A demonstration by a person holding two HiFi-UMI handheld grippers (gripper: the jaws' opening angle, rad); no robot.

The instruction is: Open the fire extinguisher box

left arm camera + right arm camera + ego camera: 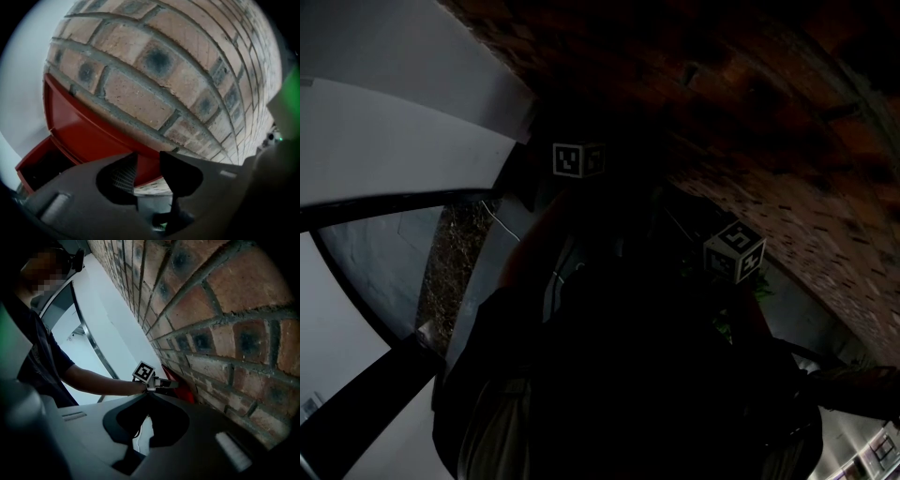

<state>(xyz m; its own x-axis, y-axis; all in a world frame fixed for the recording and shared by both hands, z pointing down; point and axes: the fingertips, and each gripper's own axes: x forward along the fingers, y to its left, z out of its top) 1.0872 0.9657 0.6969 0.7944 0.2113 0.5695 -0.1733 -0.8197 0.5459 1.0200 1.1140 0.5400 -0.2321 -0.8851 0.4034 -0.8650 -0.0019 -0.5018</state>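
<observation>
A brick wall [154, 70] fills the view ahead of both your grippers. The red fire extinguisher box [79, 126] sits against it, just ahead and left of your left gripper [149, 163], whose jaws stand apart with the box's red edge showing in the gap. Your right gripper [150, 401], jaws together and empty, sits behind the left one, farther along the wall.

The brick wall [140, 89] carries the red fire extinguisher box [75, 126], mounted against it.

Red-brown brick wall [154, 70] blocks us ahead, red metal box door [79, 126] juts from it, free room beside white panel [21, 84].
</observation>
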